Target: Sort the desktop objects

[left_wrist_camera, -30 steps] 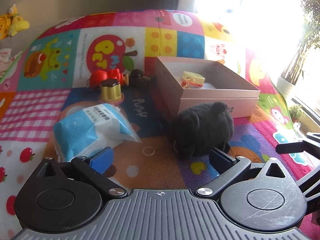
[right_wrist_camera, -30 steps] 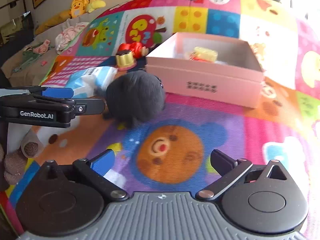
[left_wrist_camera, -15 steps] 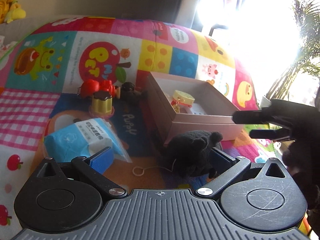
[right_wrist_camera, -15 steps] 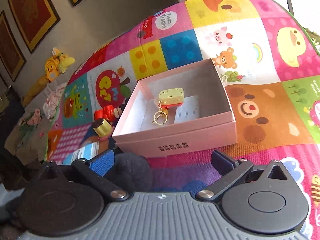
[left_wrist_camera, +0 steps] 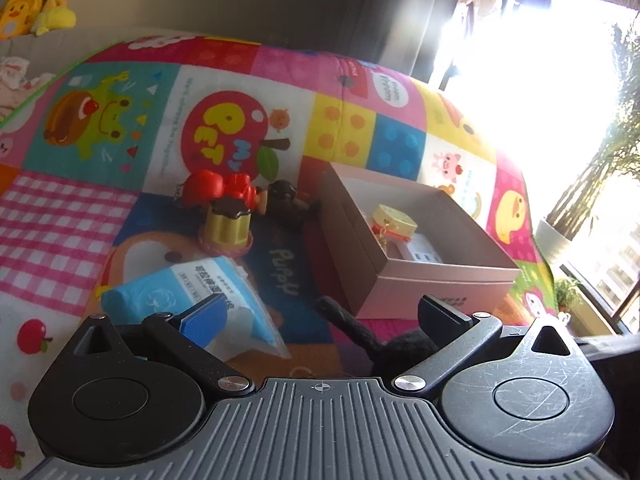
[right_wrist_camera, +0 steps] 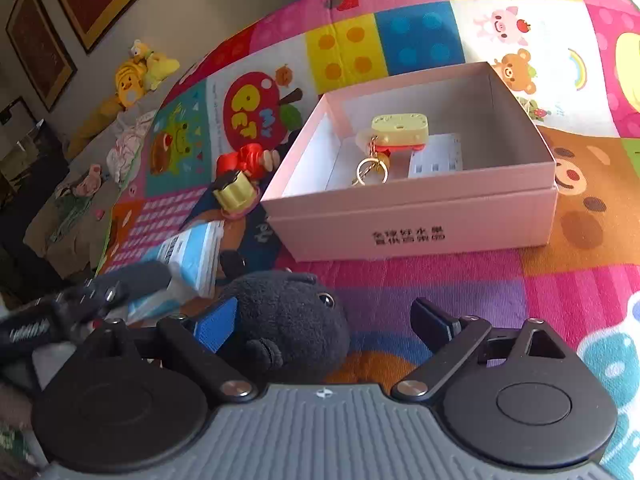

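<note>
A pink open box [right_wrist_camera: 416, 224] [left_wrist_camera: 436, 284] sits on the colourful play mat and holds a yellow cheese keychain [right_wrist_camera: 400, 130] [left_wrist_camera: 394, 222] and a white card [right_wrist_camera: 438, 156]. A black plush toy [right_wrist_camera: 292, 320] [left_wrist_camera: 400, 350] lies in front of the box. My right gripper [right_wrist_camera: 326, 318] is open, the plush between its fingers against the left one. My left gripper [left_wrist_camera: 322, 316] is open, just behind the plush. A blue tissue pack [left_wrist_camera: 188, 296] [right_wrist_camera: 192, 252], a yellow pudding toy [left_wrist_camera: 226, 226] [right_wrist_camera: 234, 194] and a red toy [left_wrist_camera: 218, 188] [right_wrist_camera: 246, 158] lie left of the box.
A small dark figure [left_wrist_camera: 286, 198] lies beside the red toy. Plush toys [right_wrist_camera: 136, 76] and clothes [right_wrist_camera: 128, 148] lie at the far left, off the mat. A bright window [left_wrist_camera: 560, 92] and a potted plant [left_wrist_camera: 596, 184] are at the right.
Both grippers have dropped lower and closer. The plush now sits between my right gripper's fingers and low under my left gripper's view. The right gripper has left the left view.
</note>
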Motion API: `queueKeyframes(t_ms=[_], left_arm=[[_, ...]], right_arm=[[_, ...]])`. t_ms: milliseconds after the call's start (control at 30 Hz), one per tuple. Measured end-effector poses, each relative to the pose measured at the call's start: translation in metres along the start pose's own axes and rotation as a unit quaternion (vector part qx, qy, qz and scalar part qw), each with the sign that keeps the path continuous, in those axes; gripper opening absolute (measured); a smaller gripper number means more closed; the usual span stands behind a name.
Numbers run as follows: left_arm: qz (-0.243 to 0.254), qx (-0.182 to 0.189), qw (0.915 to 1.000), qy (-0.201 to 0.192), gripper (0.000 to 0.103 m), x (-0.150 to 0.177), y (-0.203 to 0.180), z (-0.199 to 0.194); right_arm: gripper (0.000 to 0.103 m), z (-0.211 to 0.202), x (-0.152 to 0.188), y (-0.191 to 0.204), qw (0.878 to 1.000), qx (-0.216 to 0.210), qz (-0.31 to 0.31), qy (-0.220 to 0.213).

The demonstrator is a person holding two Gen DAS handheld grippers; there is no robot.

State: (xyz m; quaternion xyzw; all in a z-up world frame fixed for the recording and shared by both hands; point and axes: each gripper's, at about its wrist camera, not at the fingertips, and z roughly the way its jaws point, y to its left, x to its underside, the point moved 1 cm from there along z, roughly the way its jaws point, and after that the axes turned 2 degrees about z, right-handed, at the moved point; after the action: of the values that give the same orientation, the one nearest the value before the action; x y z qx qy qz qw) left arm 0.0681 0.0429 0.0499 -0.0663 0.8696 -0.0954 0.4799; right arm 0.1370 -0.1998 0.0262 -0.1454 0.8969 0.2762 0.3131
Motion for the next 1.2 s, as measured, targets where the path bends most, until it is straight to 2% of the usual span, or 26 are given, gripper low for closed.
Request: queueKeyframes(t_ms=[133,233,367,500,600,667,767,833,933,967,1000,1067,1200], left_arm=[[0.054,-0.045,0.9974,0.015,0.103,0.007,-0.017,0.019],[0.104,-0.058,0.9929,0.01,0.103,0.018,-0.03,0.018],[0.115,-0.027,0.9927,0.024,0.103,0.022,-0.032,0.016],[0.107,0.004,0.9934,0.042,0.103,0.023,-0.031,0.019],[0.093,0.006,0.9948,0.043,0.103,0.022,-0.025,0.016],[0.084,0.004,0.9959,0.033,0.103,0.019,-0.02,0.008],[0.071,-0.007,0.9973,0.018,0.103,0.014,-0.01,-0.003],[0.055,-0.01,0.9983,0.013,0.103,0.009,-0.005,-0.006],[0.038,-0.011,0.9991,0.011,0.103,0.007,-0.003,-0.004],[0.038,-0.011,0.9991,0.012,0.103,0.008,-0.004,-0.003],[0.04,-0.012,0.999,0.014,0.103,0.009,-0.006,-0.002],[0.048,-0.012,0.9986,0.019,0.103,0.012,-0.01,0.0],[0.058,-0.022,0.9977,0.026,0.103,0.021,-0.009,0.0]], right_arm=[[0.093,-0.015,0.021,0.01,0.999,0.007,-0.04,0.003],[0.093,-0.025,0.031,0.021,0.994,0.031,-0.1,-0.007],[0.1,-0.033,0.039,0.04,0.981,0.04,-0.188,-0.036],[0.1,-0.015,0.035,0.055,0.972,0.032,-0.227,-0.044],[0.1,0.008,0.034,0.061,0.967,0.059,-0.246,-0.032],[0.093,0.017,0.036,0.063,0.963,0.079,-0.257,-0.013],[0.088,0.014,0.039,0.056,0.963,0.088,-0.256,-0.005],[0.088,0.007,0.034,0.047,0.967,0.099,-0.233,-0.026],[0.088,-0.012,0.023,0.029,0.969,0.114,-0.178,-0.128],[0.088,-0.016,0.02,0.023,0.966,0.119,-0.163,-0.163],[0.088,-0.016,0.018,0.018,0.962,0.126,-0.16,-0.181],[0.088,-0.006,0.016,0.009,0.959,0.148,-0.161,-0.177],[0.088,0.007,0.017,-0.006,0.967,0.159,-0.159,-0.117]])
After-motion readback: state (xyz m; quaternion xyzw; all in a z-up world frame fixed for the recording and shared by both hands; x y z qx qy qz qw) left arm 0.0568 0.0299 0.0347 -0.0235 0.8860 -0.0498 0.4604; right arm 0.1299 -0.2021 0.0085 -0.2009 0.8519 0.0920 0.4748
